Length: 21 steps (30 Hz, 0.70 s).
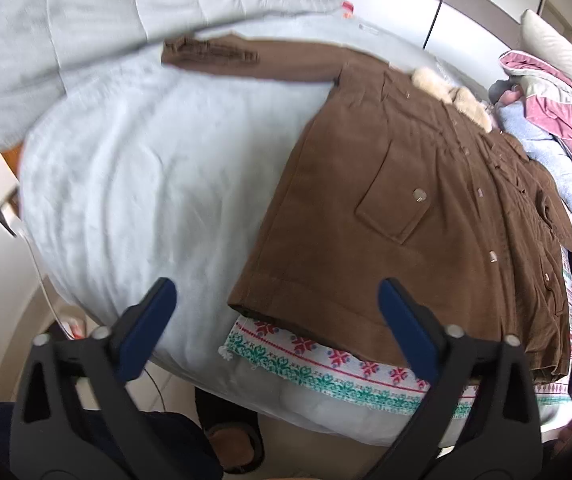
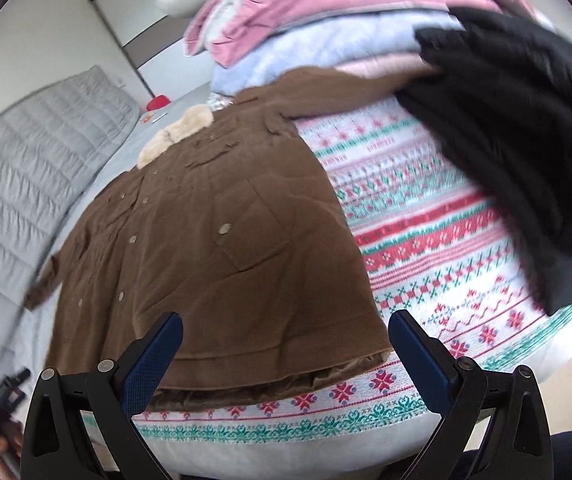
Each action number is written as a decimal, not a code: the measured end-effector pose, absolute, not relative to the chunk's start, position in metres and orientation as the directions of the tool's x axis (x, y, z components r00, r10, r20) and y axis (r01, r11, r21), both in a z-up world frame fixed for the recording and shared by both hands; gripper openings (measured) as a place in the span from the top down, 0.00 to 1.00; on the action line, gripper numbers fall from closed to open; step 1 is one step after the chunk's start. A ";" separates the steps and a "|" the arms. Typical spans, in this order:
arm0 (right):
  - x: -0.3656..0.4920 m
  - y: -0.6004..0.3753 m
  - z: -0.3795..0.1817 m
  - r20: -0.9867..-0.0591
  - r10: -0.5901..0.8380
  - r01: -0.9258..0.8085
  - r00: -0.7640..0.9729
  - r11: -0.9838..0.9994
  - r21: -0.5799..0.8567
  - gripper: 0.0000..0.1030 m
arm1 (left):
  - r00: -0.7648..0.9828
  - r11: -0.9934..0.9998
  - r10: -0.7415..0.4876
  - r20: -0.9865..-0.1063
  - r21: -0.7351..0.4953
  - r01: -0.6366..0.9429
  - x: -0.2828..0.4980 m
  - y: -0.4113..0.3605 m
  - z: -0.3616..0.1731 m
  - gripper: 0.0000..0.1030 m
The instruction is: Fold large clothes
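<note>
Brown coat [image 1: 425, 208] lies flat, front up, on the bed, hem on the patterned blanket [image 2: 445, 240] at the near edge. Left gripper [image 1: 278, 312] and right gripper [image 2: 286, 344] both spread wide, empty, above the hem.

Left wrist camera looks from the bed's foot, down and forward over the pale blue sheet [image 1: 134, 168], with the brown coat [image 1: 425, 208] right of centre. Right wrist camera stands at the same edge, further right, close above the patterned blanket [image 2: 445, 240]. Both views share the coat [image 2: 226, 240], its fur collar [image 1: 451, 94] and the blanket's hem [image 1: 325, 372].
</note>
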State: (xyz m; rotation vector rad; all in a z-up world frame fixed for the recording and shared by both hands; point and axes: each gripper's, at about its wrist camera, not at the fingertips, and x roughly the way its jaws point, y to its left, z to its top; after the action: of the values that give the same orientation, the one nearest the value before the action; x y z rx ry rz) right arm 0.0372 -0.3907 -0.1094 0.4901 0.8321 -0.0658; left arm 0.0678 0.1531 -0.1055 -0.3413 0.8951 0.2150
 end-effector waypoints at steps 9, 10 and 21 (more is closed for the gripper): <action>0.056 -0.403 -0.154 -0.796 0.096 0.348 0.597 0.863 0.365 0.73 | 0.510 0.933 0.054 -0.859 -0.139 -0.333 0.093 0.134 -0.137 0.75; 0.055 -0.406 -0.152 -0.777 0.132 0.329 0.615 0.853 0.405 0.87 | 0.523 0.935 0.058 -0.850 -0.138 -0.327 0.092 0.133 -0.133 0.79; 0.033 -0.398 -0.122 -0.787 0.052 0.272 0.615 0.923 0.274 0.89 | 0.538 0.943 0.177 -0.824 -0.015 -0.334 0.085 0.141 -0.117 0.80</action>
State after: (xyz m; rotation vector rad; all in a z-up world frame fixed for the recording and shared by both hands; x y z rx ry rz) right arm 0.0331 -0.3978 -0.1216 0.3890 0.9058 -0.1306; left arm 0.0852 0.1409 -0.1166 -0.1789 0.9568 0.3057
